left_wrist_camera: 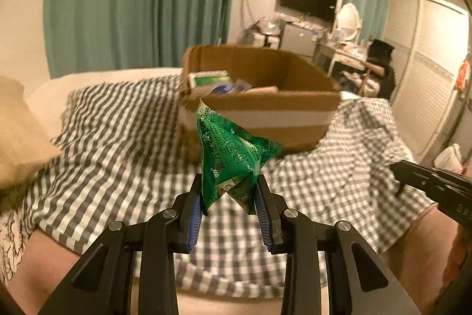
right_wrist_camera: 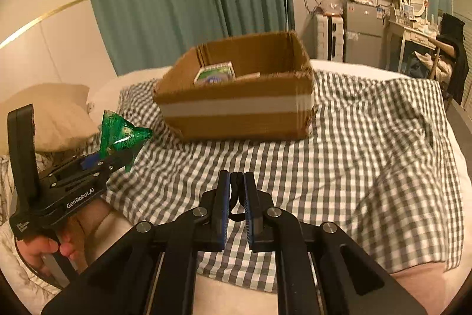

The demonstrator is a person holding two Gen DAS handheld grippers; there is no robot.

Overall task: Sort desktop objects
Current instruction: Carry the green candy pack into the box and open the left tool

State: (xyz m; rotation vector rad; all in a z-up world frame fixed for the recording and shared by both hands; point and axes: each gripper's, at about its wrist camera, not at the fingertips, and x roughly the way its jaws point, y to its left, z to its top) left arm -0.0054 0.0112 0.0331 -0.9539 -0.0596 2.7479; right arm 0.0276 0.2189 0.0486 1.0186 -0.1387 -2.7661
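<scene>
The left gripper (left_wrist_camera: pixel 230 197) had its jaws clamped on a green sachet (left_wrist_camera: pixel 233 155), held above the checked bedspread (left_wrist_camera: pixel 118 138). The right gripper (right_wrist_camera: pixel 237 182) pinched a black loop (right_wrist_camera: pixel 236 207), facing the cardboard box (right_wrist_camera: pixel 236 108).

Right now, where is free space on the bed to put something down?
The checked blanket lies bare in front and right of the cardboard box. It is crowded inside the box and at left, where the left gripper holds a green packet.

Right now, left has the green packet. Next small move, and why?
Probably carry the left gripper forward and up over the cardboard box. It is shut on the green packet, held short of the box's near wall. The box top is open and already holds sorted items. The right gripper is shut on a black loop.
</scene>
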